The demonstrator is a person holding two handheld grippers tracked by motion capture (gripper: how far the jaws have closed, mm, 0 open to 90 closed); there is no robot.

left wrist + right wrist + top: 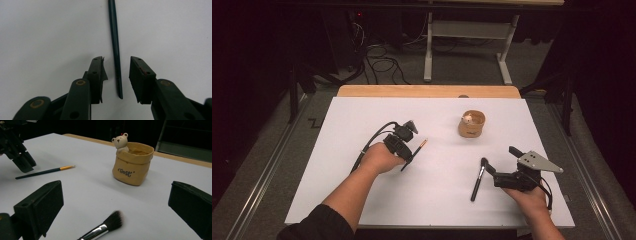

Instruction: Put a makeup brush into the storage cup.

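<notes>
White sheet-covered tabletop [362, 200] with a bare wood strip along its far edge. Left gripper [408, 150] sits left of centre, pointing down at a thin dark-handled paintbrush with a gold ferrule [414, 153] that lies flat on the sheet, tip aimed toward the far right. In the left gripper view the brush handle [115, 50] runs straight up between the two black jaws; jaws partly open, narrow gap on each side of the handle, pads not touching it, handle end lies level with the pads. Nothing held. Right gripper [498, 162] is near the front right corner, held low and level, jaws spread wide with nothing between them, pointing toward the middle of the tabletop. Just beside its left jaw lies a black-handled makeup brush with a silver ferrule and dark bristles [477, 184], flat on the sheet, untouched; its bristle head [113, 220] shows low between the jaws in the right gripper view. Toward the far right stands a tan sack-shaped ceramic pot with a small white bear on its rim [471, 123], upright, well apart from both brushes and both grippers; lettering on its front [126, 173]. Open sheet between paintbrush and pot. Beyond the far edge: floor cables and a white table frame.
</notes>
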